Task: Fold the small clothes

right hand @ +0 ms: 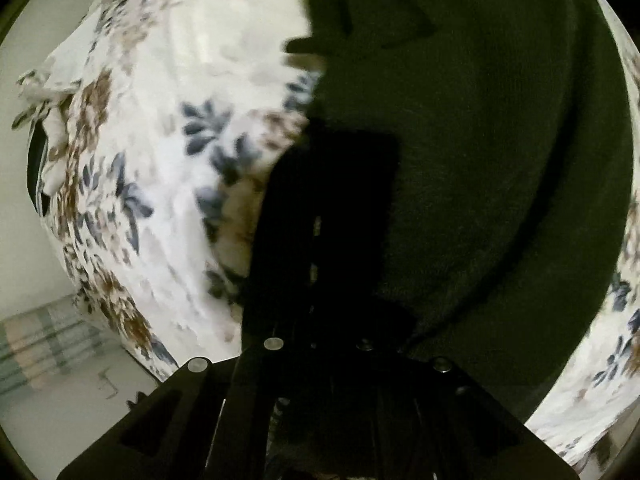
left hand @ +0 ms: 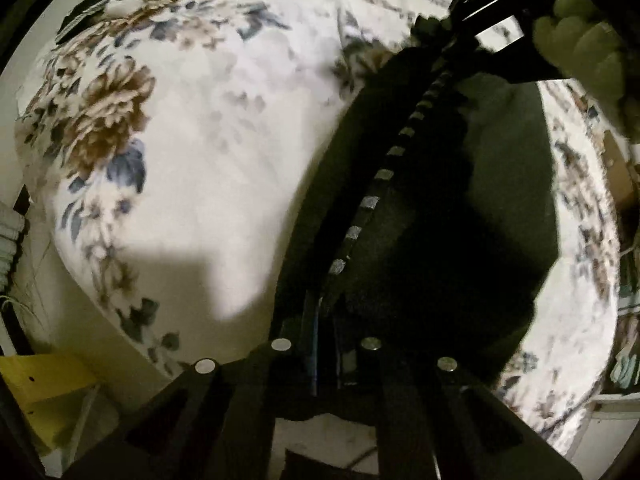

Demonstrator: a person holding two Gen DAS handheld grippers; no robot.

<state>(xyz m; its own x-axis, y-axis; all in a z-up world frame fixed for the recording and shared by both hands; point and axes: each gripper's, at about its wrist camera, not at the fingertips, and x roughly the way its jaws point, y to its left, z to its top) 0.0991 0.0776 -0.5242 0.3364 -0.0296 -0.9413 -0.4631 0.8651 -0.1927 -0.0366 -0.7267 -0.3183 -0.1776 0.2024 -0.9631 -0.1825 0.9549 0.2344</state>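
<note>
A dark green garment (left hand: pixel 500 200) lies on a white bed sheet with brown and blue flowers (left hand: pixel 200 140). One edge of it, a band with pale squares (left hand: pixel 384 176), runs taut between the two grippers. My left gripper (left hand: pixel 332 280) points steeply down, shut on the near end of that edge. In the left wrist view my right gripper (left hand: pixel 436 28) pinches the far end, held by a hand in a pale glove (left hand: pixel 580 40). In the right wrist view the garment (right hand: pixel 500 160) fills the right half. There the right gripper (right hand: pixel 344 140) is dark and shut on the cloth.
The flowered sheet (right hand: pixel 152 160) covers the bed on all sides of the garment. A yellow object (left hand: pixel 44 392) stands off the bed's near left edge. A plaid cloth (right hand: pixel 44 344) lies on the pale floor below the bed's edge.
</note>
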